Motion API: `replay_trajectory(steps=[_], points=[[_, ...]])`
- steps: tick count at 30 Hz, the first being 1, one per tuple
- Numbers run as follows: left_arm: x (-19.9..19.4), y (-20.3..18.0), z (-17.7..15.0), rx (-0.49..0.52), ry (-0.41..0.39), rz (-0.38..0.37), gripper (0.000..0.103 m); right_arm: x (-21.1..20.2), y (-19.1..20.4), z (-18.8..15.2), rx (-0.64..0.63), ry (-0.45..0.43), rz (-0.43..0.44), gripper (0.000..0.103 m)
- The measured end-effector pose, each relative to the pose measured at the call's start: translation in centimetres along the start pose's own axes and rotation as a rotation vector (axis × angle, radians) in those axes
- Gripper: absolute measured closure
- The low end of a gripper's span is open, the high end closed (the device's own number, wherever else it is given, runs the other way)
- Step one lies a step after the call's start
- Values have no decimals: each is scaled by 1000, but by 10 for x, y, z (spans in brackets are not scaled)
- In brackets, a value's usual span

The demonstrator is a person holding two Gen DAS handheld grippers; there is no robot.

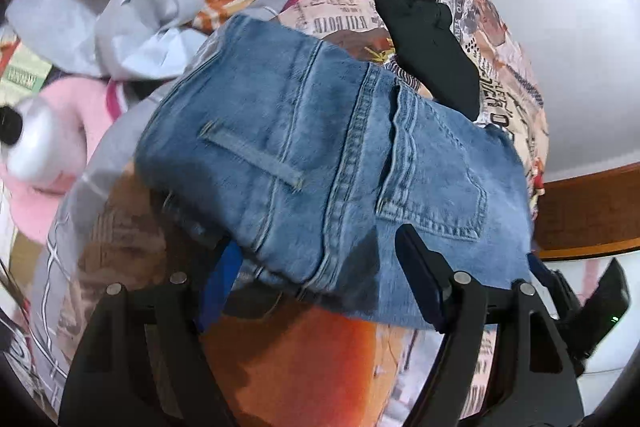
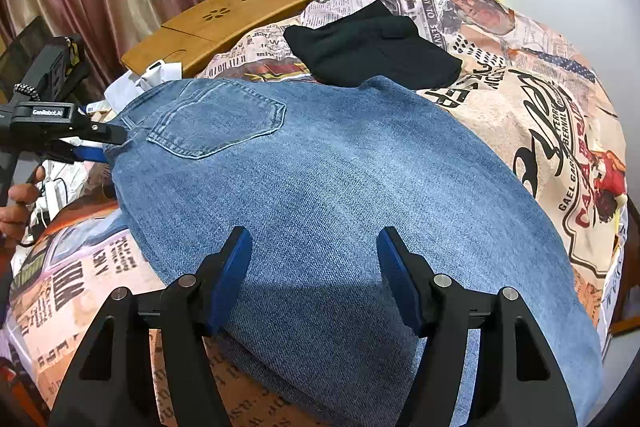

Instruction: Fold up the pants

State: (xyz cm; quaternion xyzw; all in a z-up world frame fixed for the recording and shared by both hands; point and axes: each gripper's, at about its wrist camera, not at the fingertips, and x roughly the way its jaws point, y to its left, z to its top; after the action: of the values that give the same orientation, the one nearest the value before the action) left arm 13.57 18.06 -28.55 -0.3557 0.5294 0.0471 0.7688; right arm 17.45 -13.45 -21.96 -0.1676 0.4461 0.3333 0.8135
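Fingers (image 2: 236, 259) of your right gripper (image 2: 316, 279) stand spread above the folded blue denim pants (image 2: 340, 187), pinching nothing, placed over the near leg section, probably to take up the cloth for the next fold. The pants lie flat on the bed with its newspaper-print cover (image 2: 520, 115), back pocket up. Your left gripper (image 1: 320, 267) meets the waistband end; its fingers (image 1: 420, 267) are apart, one over the denim and one beneath the edge, likely to clamp that end; whether they press the cloth you cannot tell. The right wrist view alone shows the full pants and the black folded garment (image 2: 372, 47) touching the far edge. The left wrist view alone shows waistband detail and the crumpled pale-grey cloth (image 1: 132, 19).
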Motion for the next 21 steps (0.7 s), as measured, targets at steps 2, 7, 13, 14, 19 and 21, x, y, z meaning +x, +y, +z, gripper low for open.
replay_trajectory(steps=[2, 7, 13, 14, 19, 21], points=[[5, -2, 4, 20, -41, 110, 55, 0, 0, 0, 0, 0, 1, 41], [-10, -10, 0, 103, -177, 252, 84, 0, -1, -1, 1, 1, 4, 40], [-24, -14, -7, 176, -224, 307, 85, 0, -2, -2, 8, 6, 10, 40], [-19, -11, -9, 179, -207, 313, 85, -1, -2, -2, 8, 8, 8, 40], [10, -2, -19, 209, -120, 346, 81, -10, -10, -13, 52, 14, 30, 40], [11, -9, -21, 275, -129, 392, 77, -16, -14, -19, 82, 5, 40, 40]])
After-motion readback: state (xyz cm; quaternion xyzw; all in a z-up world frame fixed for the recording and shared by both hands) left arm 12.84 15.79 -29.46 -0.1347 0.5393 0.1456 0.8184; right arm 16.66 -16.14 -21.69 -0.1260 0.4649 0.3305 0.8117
